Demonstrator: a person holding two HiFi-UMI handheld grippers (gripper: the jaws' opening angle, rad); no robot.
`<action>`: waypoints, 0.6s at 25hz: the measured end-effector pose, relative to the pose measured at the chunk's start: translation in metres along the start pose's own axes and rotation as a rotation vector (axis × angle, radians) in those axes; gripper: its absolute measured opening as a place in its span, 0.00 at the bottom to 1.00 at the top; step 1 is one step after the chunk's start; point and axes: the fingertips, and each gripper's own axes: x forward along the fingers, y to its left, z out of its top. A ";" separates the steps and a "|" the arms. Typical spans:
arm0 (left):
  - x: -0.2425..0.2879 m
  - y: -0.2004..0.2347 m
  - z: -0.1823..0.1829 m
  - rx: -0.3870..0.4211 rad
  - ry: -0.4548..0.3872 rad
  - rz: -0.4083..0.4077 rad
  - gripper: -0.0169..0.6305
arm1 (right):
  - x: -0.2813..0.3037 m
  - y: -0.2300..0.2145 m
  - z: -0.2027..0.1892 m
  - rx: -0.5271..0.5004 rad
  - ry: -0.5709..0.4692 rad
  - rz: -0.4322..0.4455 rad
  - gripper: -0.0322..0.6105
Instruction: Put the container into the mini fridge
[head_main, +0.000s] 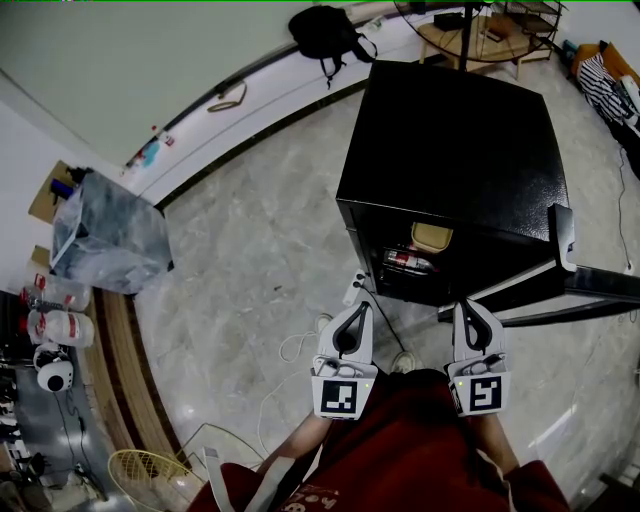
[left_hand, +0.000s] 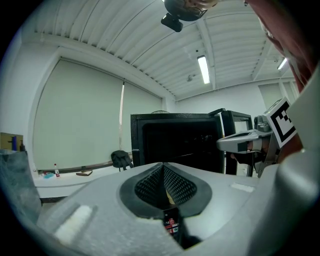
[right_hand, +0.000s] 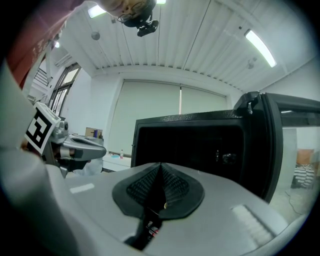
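**Both hand-held grippers shut and empty before the open fridge**

The black, box-shaped mini fridge (head_main: 455, 150) stands on the pale marble floor (head_main: 250, 260), its door (head_main: 575, 285) swung open to the right. The beige rounded container (head_main: 431, 237) sits inside, in the upper part of the opening, just above a red-and-white item (head_main: 408, 262). Nearer the person, the left hand-held gripper (head_main: 357, 303) and the right hand-held gripper (head_main: 470, 312) each have their jaws pressed together with nothing between them.

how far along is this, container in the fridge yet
Looks done: a tan container sits inside the mini fridge, above a red-and-white item. In hand: nothing; the left hand-held gripper and right hand-held gripper are both shut and empty in front of it. Left: the fridge door stands open, so closing it, if wanted.
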 end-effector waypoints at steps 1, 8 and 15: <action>0.000 0.000 0.000 -0.004 0.000 -0.001 0.04 | 0.000 0.000 -0.001 0.001 0.002 0.000 0.05; 0.001 -0.004 0.000 -0.011 -0.007 -0.015 0.04 | -0.001 -0.002 -0.003 -0.004 0.007 -0.001 0.05; 0.003 -0.004 -0.002 0.005 0.009 -0.015 0.04 | -0.001 -0.006 -0.005 0.012 0.022 -0.019 0.05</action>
